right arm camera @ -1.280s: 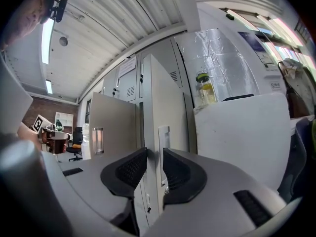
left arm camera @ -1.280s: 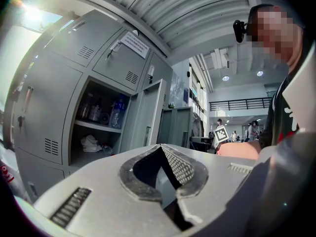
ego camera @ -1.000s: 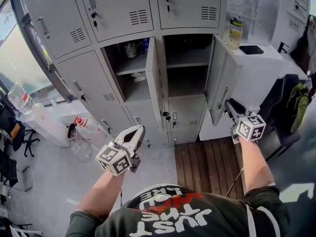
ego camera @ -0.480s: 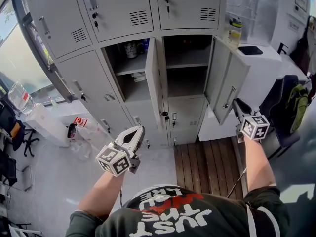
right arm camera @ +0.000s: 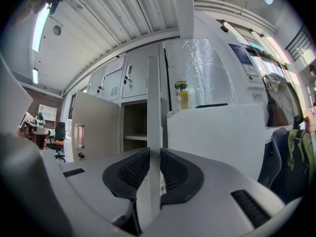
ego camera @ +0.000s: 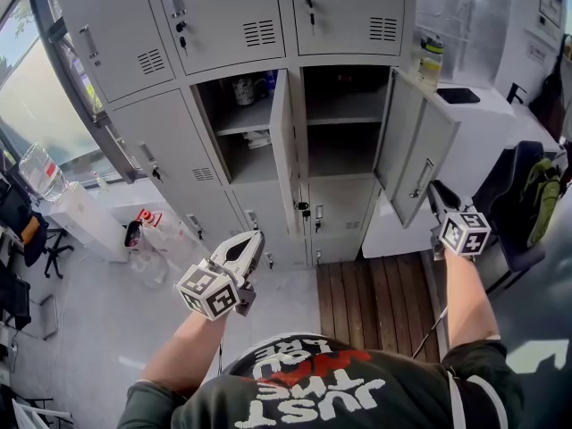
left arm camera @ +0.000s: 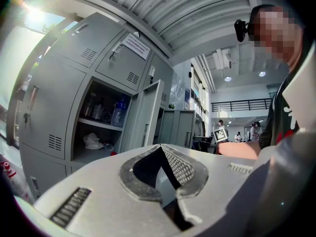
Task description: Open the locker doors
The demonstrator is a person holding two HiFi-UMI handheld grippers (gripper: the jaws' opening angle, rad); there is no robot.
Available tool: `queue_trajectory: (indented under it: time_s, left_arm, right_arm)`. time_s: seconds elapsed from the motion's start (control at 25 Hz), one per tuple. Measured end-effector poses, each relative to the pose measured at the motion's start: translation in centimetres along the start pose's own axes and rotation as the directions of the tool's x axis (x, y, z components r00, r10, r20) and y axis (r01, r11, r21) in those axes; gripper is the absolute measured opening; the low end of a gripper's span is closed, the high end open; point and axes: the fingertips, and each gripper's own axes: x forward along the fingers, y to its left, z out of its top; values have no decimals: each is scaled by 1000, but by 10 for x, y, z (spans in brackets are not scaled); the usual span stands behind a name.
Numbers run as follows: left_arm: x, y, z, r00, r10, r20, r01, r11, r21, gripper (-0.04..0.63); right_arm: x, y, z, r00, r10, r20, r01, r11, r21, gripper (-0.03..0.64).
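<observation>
Grey lockers (ego camera: 134,141) fill the wall, with two middle doors swung wide. On the right-hand open door (ego camera: 418,150) the right gripper (ego camera: 438,193) has just closed its jaws, clamping the door's free edge. Well apart from the lockers, the left gripper (ego camera: 248,244) has its jaws together on nothing.

The lockers (ego camera: 223,16) and the locker door (ego camera: 416,146) were light grey. Below the lockers, the decking (ego camera: 375,298) was brown and striped; right of them, the backpack (ego camera: 541,186) was green.
</observation>
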Motion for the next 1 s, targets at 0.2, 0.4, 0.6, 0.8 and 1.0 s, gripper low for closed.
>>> queue_trajectory:
  time_s: [0.2,0.4,0.6,0.8,1.0]
  left_arm:
    - [-11,4,-1,1000,12,9,-12,1000,-11,2]
    - [-32,13,0,1000,8,20,-8,1000,-9,2]
    - [-67,27,5,1000,5,26,-5,1000,6,2]
    - [-109,47,7,1000,19,23,-19,1000,9,2]
    - [-149,67,6,1000,27,10,-27,1000,3,2]
  right_arm:
    - [-12,-2,-3,999,-44,8,44,999,3,87]
    - [-33,54,-7,1000,3,25,-4,1000,21,84]
    - [-34,166,-30,988,154,-17,-153,986,60,74]
    - [-24,286,-48,949,311,-60,-306,949,78,66]
    - [-13,378,-53,912,405,-72,-398,913,93,55]
